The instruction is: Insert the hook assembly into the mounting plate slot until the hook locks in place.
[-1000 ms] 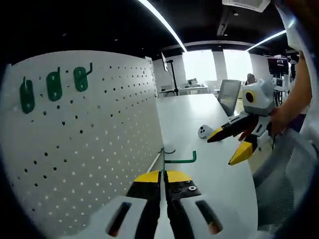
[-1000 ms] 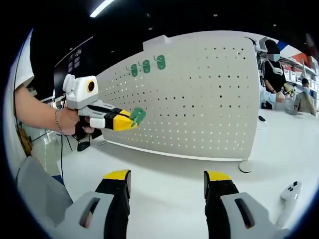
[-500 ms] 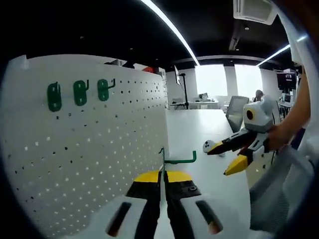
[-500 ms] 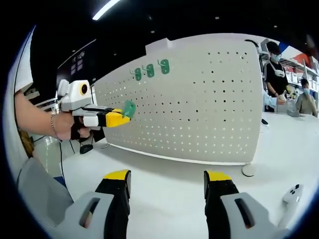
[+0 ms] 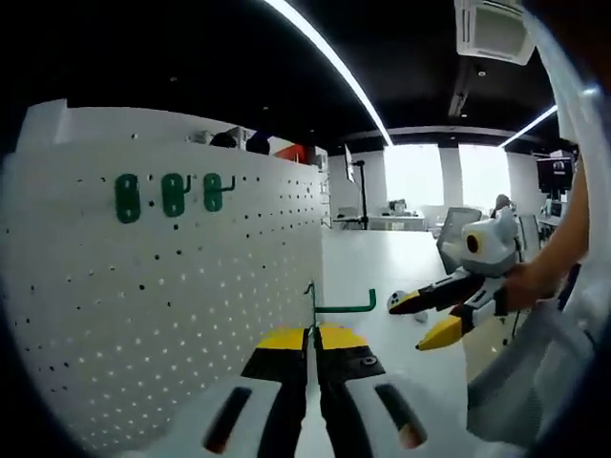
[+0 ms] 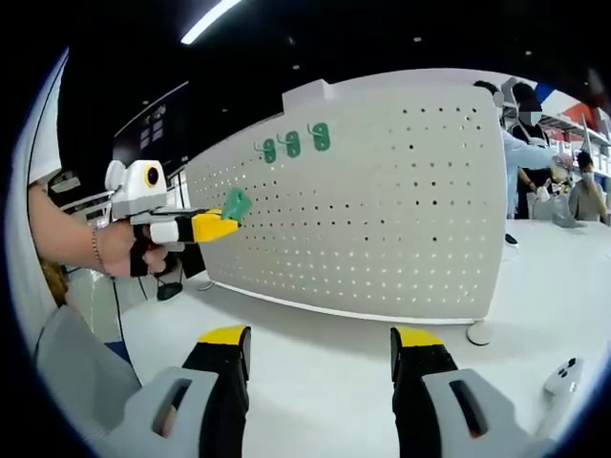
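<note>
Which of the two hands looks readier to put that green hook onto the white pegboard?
Left. The left gripper is shut on the green hook beside the pegboard; the right gripper is open and holds nothing.

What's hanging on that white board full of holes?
Three green hooks hang in a row near the top of the pegboard. The left claw holds a fourth green hook close by it. The board hides how they fasten behind it.

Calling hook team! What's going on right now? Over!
Left gripper shut on green hook. Right gripper open. Hook off the pegboard. Nothing between.
</note>
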`<state>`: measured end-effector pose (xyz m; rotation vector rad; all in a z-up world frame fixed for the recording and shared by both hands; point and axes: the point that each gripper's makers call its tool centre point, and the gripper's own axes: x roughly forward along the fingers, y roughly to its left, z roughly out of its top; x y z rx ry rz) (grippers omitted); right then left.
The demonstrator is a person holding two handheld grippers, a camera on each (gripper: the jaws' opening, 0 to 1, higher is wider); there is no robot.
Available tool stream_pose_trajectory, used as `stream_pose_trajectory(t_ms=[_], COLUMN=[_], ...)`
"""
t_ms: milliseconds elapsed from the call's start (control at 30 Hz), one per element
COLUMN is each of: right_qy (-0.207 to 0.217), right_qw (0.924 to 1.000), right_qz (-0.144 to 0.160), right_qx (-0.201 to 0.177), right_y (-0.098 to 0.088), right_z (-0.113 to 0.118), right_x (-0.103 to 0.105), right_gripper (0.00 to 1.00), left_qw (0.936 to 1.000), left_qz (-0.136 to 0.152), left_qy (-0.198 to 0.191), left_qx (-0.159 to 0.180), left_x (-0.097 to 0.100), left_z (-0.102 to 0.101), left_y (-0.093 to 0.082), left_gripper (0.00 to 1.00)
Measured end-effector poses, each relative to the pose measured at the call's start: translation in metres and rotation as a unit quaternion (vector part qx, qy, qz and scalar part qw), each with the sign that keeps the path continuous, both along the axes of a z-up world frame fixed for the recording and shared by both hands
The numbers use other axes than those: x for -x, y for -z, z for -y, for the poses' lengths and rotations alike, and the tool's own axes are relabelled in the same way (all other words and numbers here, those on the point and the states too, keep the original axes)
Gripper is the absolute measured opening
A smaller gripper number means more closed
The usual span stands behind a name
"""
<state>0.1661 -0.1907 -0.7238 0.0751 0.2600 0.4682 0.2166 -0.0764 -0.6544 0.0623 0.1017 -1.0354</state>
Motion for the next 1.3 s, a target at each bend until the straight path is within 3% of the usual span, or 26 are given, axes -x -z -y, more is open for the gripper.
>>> stream_pose_trajectory(t_ms=[533, 600, 700, 733, 767, 833, 1300], right_qy=[-0.011, -0.033, -0.053, -0.054, -0.050, -0.057, -0.073], right_qw=[0.9999, 0.9972, 0.9865, 0.9844, 0.9868, 0.9793, 0.9814], right_qz=[0.007, 0.036, 0.038, 0.035, 0.042, 0.047, 0.069], right_qx=[-0.003, -0.057, -0.150, -0.164, -0.148, -0.189, -0.163], right_y=[-0.004, -0.022, -0.042, -0.043, -0.043, -0.052, -0.067], right_z=[-0.006, -0.017, -0.026, -0.026, -0.024, -0.029, -0.048], right_x=[0.001, 0.004, 0.010, 0.011, 0.010, 0.012, -0.001], right_gripper=[0.57, 0.56, 0.51, 0.49, 0.47, 0.46, 0.42], left_qw=[0.9996, 0.9995, 0.9995, 0.9995, 0.9995, 0.9994, 0.9994], left_qz=[0.001, -0.002, -0.003, -0.005, -0.007, -0.007, -0.005], left_qy=[-0.017, -0.018, -0.018, -0.018, -0.017, -0.020, -0.025], left_qx=[0.023, 0.025, 0.025, 0.026, 0.027, 0.026, 0.025], left_x=[0.001, 0.001, 0.001, 0.002, 0.002, 0.001, 0.001], left_z=[-0.009, -0.009, -0.009, -0.009, -0.009, -0.010, -0.011], left_y=[-0.005, -0.006, -0.005, -0.004, -0.004, -0.004, -0.003], left_gripper=[0.02, 0.02, 0.02, 0.02, 0.02, 0.02, 0.02])
